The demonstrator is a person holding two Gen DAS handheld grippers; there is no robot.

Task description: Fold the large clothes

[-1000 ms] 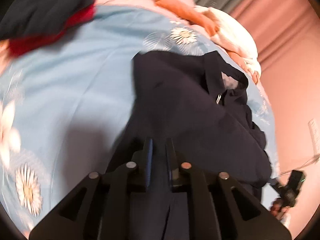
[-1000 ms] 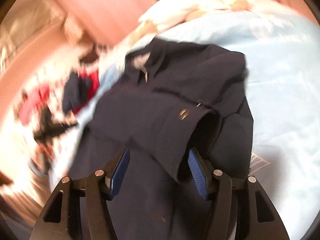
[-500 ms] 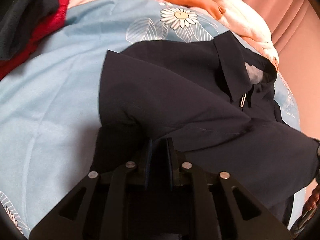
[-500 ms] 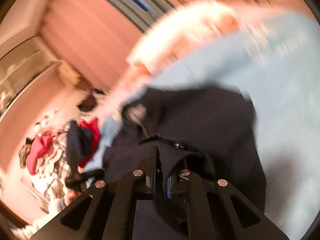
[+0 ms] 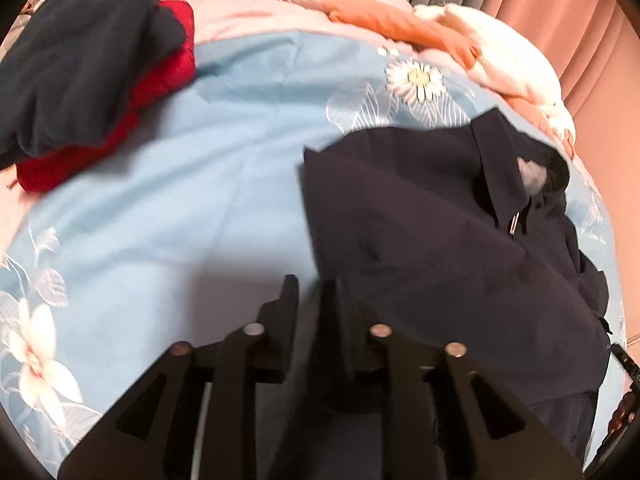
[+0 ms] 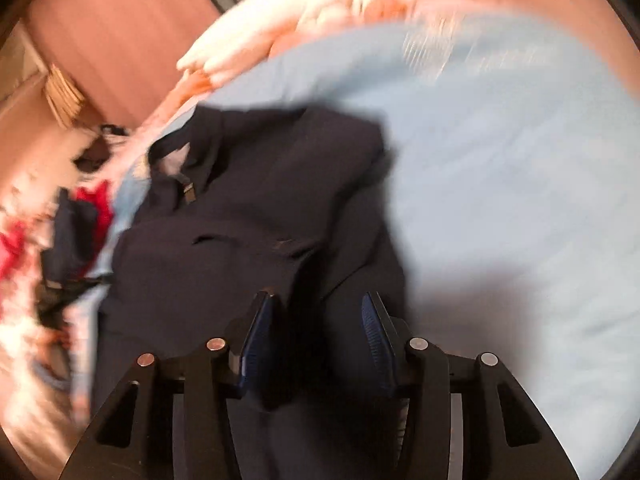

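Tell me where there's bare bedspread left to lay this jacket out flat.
Free: the blue bedspread between the red and navy clothes pile and the dark jacket, plus the stretch right of the jacket. Crowded: the peach bedding heaped along the far edge.

I count one navy jacket [image 5: 452, 240] spread on one bed sheet [image 5: 224, 152], light blue with flowers. I see one heap of dark and red clothes [image 5: 92, 80] at the far left, and one pile of pink, orange and cream bedding [image 5: 440, 36] beyond. Two tongs: left [image 5: 312, 300], right [image 6: 316, 320].
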